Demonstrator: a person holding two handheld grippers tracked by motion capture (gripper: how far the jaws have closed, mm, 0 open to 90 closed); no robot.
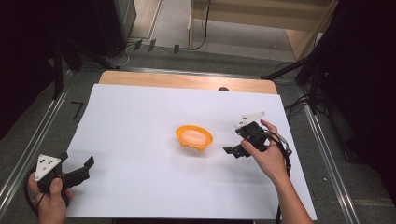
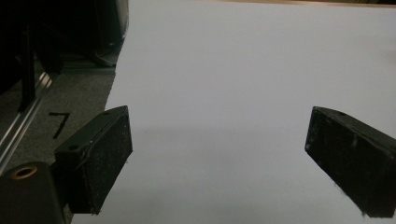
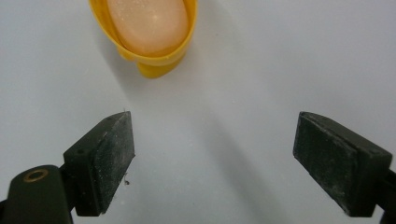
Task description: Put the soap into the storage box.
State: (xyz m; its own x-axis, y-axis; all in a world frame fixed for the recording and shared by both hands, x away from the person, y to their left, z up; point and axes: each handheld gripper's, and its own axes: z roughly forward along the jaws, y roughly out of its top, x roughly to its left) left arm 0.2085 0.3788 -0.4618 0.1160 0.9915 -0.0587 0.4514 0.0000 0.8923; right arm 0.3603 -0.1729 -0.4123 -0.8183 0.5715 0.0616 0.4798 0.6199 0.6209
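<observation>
— 2 grippers on show, then. How do they stand?

— Both spread wide with nothing between the jaws. The right gripper [image 1: 232, 150] sits over the white sheet [image 1: 140, 121] toward its right edge, held in the person's right hand [image 1: 265, 156], its jaws pointing left at the soap dish [image 1: 194, 137]. In the right gripper view [image 3: 212, 161] the jaws gape over bare sheet, with the dish just ahead and apart from them.

— And the dish itself?

— An orange dish near the middle of the sheet, a little right of centre, holding 1 pale peach bar of soap [image 1: 193, 136]. The right gripper view shows the bar [image 3: 148, 23] lying inside the dish [image 3: 156, 63], which stands on small feet.

— The left one?

— The left gripper [image 1: 79, 170] rests at the sheet's near left corner, gripped by the left hand [image 1: 51, 198], well apart from the dish. Its own view [image 2: 217, 161] shows the 2 black jaws wide apart above plain white sheet [image 2: 233, 70], with the grey floor [image 2: 70, 107] past the sheet's left edge.
</observation>
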